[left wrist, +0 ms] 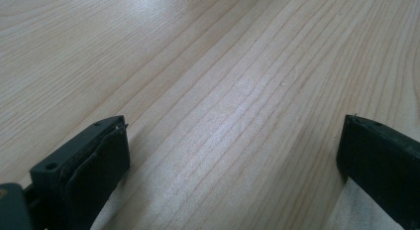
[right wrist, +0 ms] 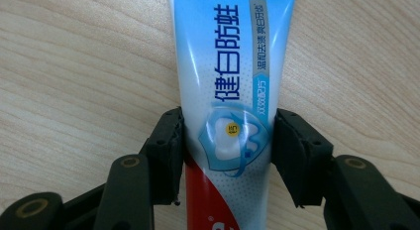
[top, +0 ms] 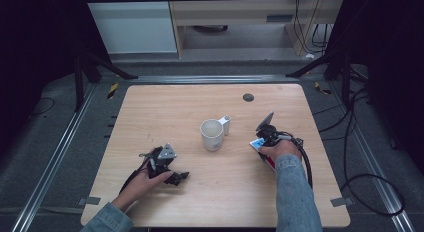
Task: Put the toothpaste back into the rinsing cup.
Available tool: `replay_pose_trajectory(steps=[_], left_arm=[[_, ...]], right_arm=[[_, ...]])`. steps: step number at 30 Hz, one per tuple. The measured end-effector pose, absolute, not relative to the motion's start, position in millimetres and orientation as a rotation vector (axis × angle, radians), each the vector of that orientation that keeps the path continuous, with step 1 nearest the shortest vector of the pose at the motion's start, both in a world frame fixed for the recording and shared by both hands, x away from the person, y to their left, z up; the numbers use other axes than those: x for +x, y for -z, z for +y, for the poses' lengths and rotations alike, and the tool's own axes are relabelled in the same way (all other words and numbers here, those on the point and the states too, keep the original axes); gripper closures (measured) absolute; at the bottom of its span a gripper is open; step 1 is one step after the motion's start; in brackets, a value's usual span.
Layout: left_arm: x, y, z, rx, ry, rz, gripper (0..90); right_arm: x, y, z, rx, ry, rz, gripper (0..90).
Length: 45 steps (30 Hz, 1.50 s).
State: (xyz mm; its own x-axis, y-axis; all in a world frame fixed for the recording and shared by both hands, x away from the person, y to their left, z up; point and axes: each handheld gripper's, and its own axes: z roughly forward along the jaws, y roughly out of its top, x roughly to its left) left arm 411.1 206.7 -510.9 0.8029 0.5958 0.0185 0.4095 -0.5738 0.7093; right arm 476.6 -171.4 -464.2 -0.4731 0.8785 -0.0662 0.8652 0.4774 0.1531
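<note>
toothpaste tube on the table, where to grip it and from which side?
Grip the toothpaste tube across its narrow width, at the blue-white part above the red end, coming down from above: it lies flat on the table with both long edges free. The right gripper already straddles it there, pads at both edges.

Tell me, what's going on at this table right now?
A person sits at a wooden table with a two-jaw gripper in each hand. The right gripper has its jaws on either side of a blue, white and red toothpaste tube lying flat on the table, pads against its sides. The left gripper rests open over bare wood, holding nothing. A white mug stands upright mid-table, with a small white object just beside it.
</note>
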Motion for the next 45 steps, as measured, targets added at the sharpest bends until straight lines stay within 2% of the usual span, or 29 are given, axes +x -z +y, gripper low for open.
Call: replay_pose_trajectory(steps=[8,14,21,35,45], left_arm=[[411,511,207,2.259,-0.329,0.740,0.0],[411,511,207,2.259,-0.329,0.740,0.0],[411,511,207,2.261,-0.333,0.737,0.0],[411,511,207,2.259,-0.330,0.741,0.0],[411,511,207,2.259,-0.329,0.741,0.0]], right_arm=[[477,463,-170,1.492,-0.132,2.598,55.8],[476,460,-172,1.492,-0.140,2.595,65.9],[474,458,-172,1.489,-0.145,2.584,70.4],[470,452,-175,1.479,-0.174,2.578,73.0],[464,433,-174,1.466,-0.224,2.566,73.5]])
